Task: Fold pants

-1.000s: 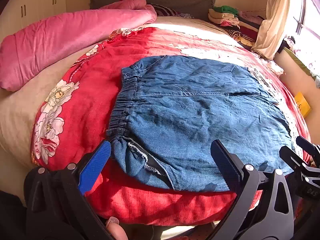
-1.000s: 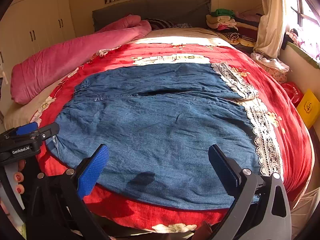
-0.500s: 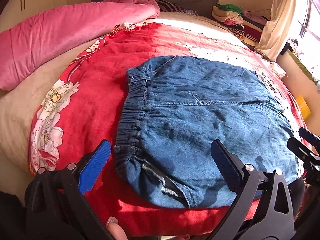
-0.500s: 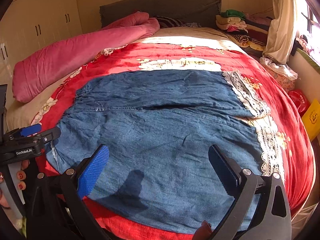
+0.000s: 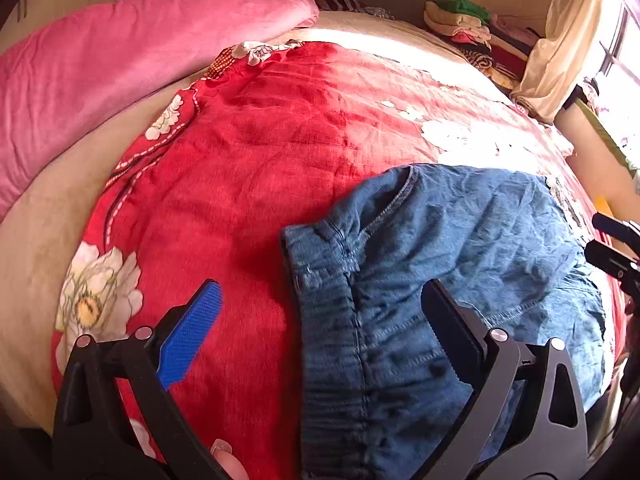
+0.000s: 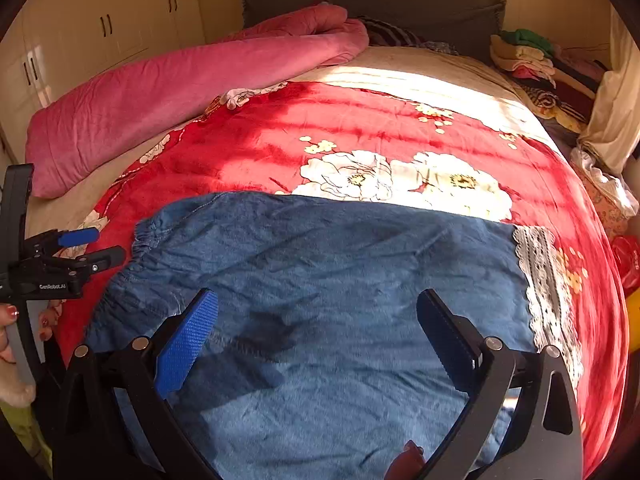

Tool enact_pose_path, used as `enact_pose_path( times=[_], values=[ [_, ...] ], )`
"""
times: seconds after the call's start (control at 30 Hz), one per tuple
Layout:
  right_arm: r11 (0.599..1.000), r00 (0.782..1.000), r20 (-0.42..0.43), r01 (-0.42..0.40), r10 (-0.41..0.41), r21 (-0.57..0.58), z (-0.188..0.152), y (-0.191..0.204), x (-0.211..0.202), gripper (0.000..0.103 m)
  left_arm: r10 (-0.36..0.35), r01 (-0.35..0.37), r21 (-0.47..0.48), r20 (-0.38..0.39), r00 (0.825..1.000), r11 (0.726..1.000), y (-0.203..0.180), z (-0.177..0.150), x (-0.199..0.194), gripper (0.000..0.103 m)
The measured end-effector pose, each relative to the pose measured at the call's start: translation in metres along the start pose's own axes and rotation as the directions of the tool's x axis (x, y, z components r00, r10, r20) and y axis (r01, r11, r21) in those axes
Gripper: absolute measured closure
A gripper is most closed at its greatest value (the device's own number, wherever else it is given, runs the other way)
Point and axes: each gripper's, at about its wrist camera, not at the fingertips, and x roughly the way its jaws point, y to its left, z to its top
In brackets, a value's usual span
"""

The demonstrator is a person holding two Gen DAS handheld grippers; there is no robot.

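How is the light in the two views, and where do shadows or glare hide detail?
Left wrist view: sunlight washes out the far part of the red floral blanket; the window at right is blown out. Right wrist view: a bright sun band bleaches the blanket's white flowers beyond the denim pants; the right hand-held gripper casts a dark shadow on the denim. Both views bend strongly at the edges.

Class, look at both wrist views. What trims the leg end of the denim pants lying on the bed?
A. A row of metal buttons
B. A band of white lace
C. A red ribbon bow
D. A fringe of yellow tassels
B. In the right wrist view the blue denim pants end at the right in a white lace band, lying on the red floral bedspread.
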Motion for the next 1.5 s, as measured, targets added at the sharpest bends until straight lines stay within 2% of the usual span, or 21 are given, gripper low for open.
enact_pose_path(
  times=[0.07, 0.17, 0.3, 0.4, 0.43, 0.47, 0.63, 0.83, 0.87, 0.9, 0.93, 1.0, 1.07, 1.17, 1.3, 1.5],
  values=[
    [1.0, 0.999, -0.032, -0.018, 0.018, -0.01, 0.012, -0.003, 0.016, 0.004, -0.009, 0.009, 0.02, 0.0, 1.0, 1.0, 0.001, 0.01, 0.012, 0.012],
    [0.999, 0.998, -0.056, -0.016, 0.013, -0.049, 0.028, -0.005, 0.037, 0.004, -0.053, 0.054, 0.038, -0.037, 0.998, 0.998, 0.001, 0.021, 0.032, 0.024],
    [0.996, 0.996, -0.087, -0.025, 0.018, -0.083, 0.043, -0.005, 0.061, 0.004, -0.077, 0.08, 0.05, -0.062, 0.995, 0.996, 0.003, 0.03, 0.055, 0.046],
    [0.992, 0.994, -0.106, -0.035, 0.022, -0.121, 0.053, -0.001, 0.079, 0.004, -0.105, 0.108, 0.046, -0.072, 0.992, 0.993, 0.006, 0.035, 0.068, 0.054],
    [0.99, 0.993, -0.114, -0.037, 0.022, -0.134, 0.056, 0.001, 0.085, 0.004, -0.108, 0.112, 0.051, -0.07, 0.992, 0.992, 0.006, 0.036, 0.072, 0.068],
    [0.988, 0.992, -0.123, -0.037, 0.018, -0.148, 0.058, 0.003, 0.091, 0.004, -0.115, 0.119, 0.049, -0.068, 0.991, 0.992, 0.007, 0.037, 0.074, 0.071],
    [0.967, 0.987, -0.161, -0.059, 0.019, -0.246, 0.07, 0.02, 0.117, 0.004, -0.173, 0.176, 0.053, -0.052, 0.984, 0.983, 0.011, 0.041, 0.074, 0.078],
    [0.912, 0.979, -0.202, -0.112, 0.033, -0.395, 0.078, 0.045, 0.149, 0.006, -0.217, 0.215, 0.057, 0.022, 0.976, 0.975, 0.017, 0.042, 0.052, 0.078],
    [0.898, 0.975, -0.219, -0.133, 0.043, -0.419, 0.076, 0.05, 0.153, 0.018, -0.225, 0.222, 0.061, 0.032, 0.974, 0.973, 0.017, 0.043, 0.048, 0.078],
    [0.886, 0.967, -0.243, -0.173, 0.071, -0.43, 0.075, 0.054, 0.157, 0.041, -0.231, 0.228, 0.069, 0.04, 0.972, 0.971, 0.017, 0.043, 0.045, 0.078],
    [0.882, 0.961, -0.259, -0.203, 0.096, -0.425, 0.073, 0.057, 0.157, 0.048, -0.235, 0.231, 0.079, 0.04, 0.971, 0.97, 0.016, 0.043, 0.043, 0.078],
    [0.877, 0.96, -0.252, -0.221, 0.12, -0.426, 0.07, 0.064, 0.15, 0.076, -0.227, 0.223, 0.095, 0.044, 0.973, 0.97, 0.013, 0.042, 0.04, 0.078],
    [0.889, 0.966, -0.219, -0.218, 0.138, -0.403, 0.068, 0.065, 0.135, 0.09, -0.226, 0.219, 0.11, 0.055, 0.973, 0.97, 0.011, 0.041, 0.036, 0.078],
    [0.914, 0.97, -0.172, -0.224, 0.174, -0.338, 0.063, 0.055, 0.104, 0.093, -0.243, 0.235, 0.106, 0.074, 0.967, 0.966, 0.013, 0.039, 0.025, 0.078],
    [0.928, 0.976, -0.088, -0.217, 0.199, -0.303, 0.049, 0.05, 0.056, 0.093, -0.274, 0.259, 0.137, 0.11, 0.955, 0.956, 0.007, 0.032, 0.001, 0.078],
    [0.946, 0.978, -0.004, -0.205, 0.21, -0.25, 0.013, 0.051, -0.004, 0.093, -0.288, 0.253, 0.206, 0.164, 0.943, 0.945, -0.014, 0.007, -0.04, 0.078]
  ],
)
